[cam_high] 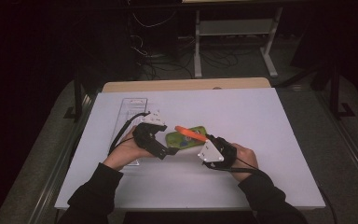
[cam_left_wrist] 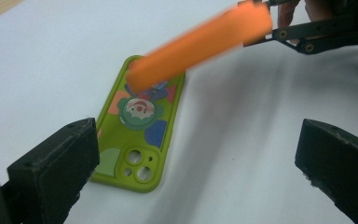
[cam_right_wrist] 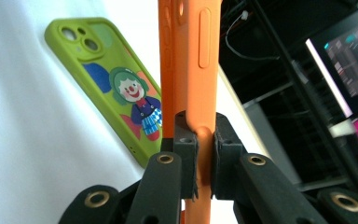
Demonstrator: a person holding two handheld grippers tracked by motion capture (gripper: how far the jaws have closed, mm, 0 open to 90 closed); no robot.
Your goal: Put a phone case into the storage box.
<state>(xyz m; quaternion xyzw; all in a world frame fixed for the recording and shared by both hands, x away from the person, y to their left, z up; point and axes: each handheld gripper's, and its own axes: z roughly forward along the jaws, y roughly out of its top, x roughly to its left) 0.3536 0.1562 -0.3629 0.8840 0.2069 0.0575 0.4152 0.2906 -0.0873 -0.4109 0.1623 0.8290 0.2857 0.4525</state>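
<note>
Orange plastic sits pinched between the jaws of the right gripper (cam_right_wrist: 198, 154): an orange phone case (cam_right_wrist: 189, 70), held edge-on by its lower corner, its long axis running away from the pads and out over the green phone case (cam_right_wrist: 114, 88). That green case lies flat on the white table (cam_high: 261, 121), printed side up (a clown figure, camera cut-outs at one end), and serves as the landmark. In the high view the orange case (cam_high: 189, 134) hangs in the air just above the green one (cam_high: 185, 138), slanting across it without clearly touching it.

On the near left of the green case, the left gripper (cam_left_wrist: 191, 177) hovers with its jaws wide apart and nothing between them; the green case's camera end (cam_left_wrist: 135, 163) points toward the left jaw, long axis leading away. Judging by this, the left gripper is the nearer one to take hold of the green case.

Beyond the left gripper, a clear tray (cam_high: 133, 112) lies on the table; I cannot tell what, if anything, it holds.
</note>
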